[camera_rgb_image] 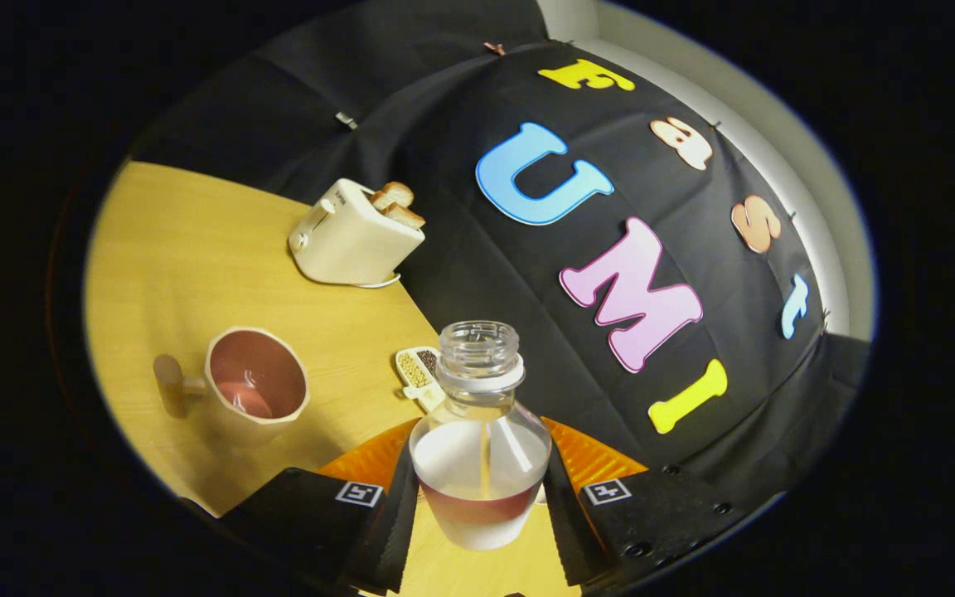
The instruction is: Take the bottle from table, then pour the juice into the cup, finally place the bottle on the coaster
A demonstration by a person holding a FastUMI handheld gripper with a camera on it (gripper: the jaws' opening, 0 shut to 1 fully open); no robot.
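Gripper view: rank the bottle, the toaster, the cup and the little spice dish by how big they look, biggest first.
1. Bottle, held between the gripper fingers, so nearness inflates it.
2. and 3. Toaster and cup look about alike.
4. Spice dish, smallest.

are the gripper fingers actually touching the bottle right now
Touching. In the gripper view, the bottle sits between the two fingers of the gripper, and each finger's inner face lies against its side with no gap showing.
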